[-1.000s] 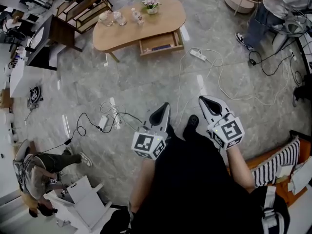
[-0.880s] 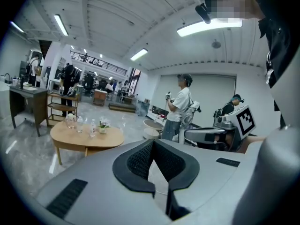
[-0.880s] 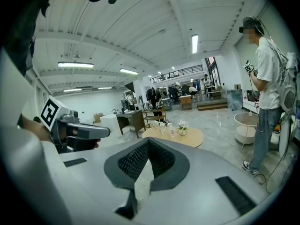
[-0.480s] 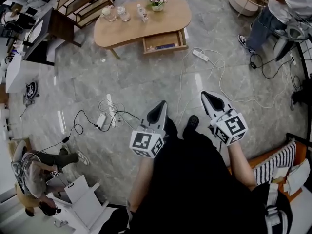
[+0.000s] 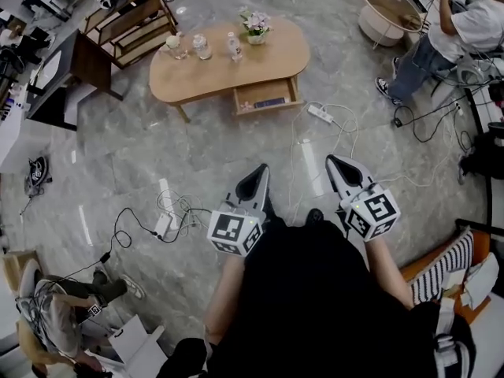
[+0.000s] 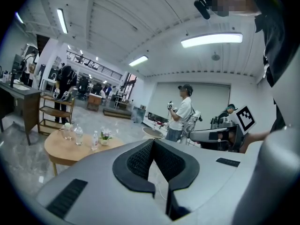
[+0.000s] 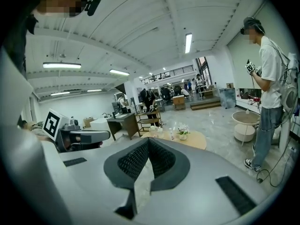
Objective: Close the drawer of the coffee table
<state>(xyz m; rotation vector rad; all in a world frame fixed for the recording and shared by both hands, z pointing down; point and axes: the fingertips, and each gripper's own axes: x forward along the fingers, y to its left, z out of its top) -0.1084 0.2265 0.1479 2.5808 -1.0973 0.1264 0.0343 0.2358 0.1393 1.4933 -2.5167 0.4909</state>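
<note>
Grey marble floor (image 5: 197, 144) lies underfoot. Left gripper (image 5: 259, 169) has its jaws pressed together, empty. Well beyond both tips, the coffee table (image 5: 205, 69) shows its drawer (image 5: 266, 97) pulled out toward them. Right gripper (image 5: 331, 161) is likewise closed on nothing.

A big open-plan recording lab is dressed as a living room: a wooden coffee table (image 5: 213, 73) with water bottles (image 5: 235, 47) and a flower pot (image 5: 257, 26), a wooden shelf (image 5: 130, 14), a round white side table (image 5: 386, 10) and a striped cushion (image 5: 445, 262) stand on a glossy marble-look floor (image 5: 236, 156). A power strip (image 5: 320, 113) and loose cables trail across it, strip lights (image 6: 212, 40) hang from a bare industrial ceiling below a railed mezzanine (image 7: 173, 71), and a standing person (image 7: 269, 78) wears a headset and backpack.
</note>
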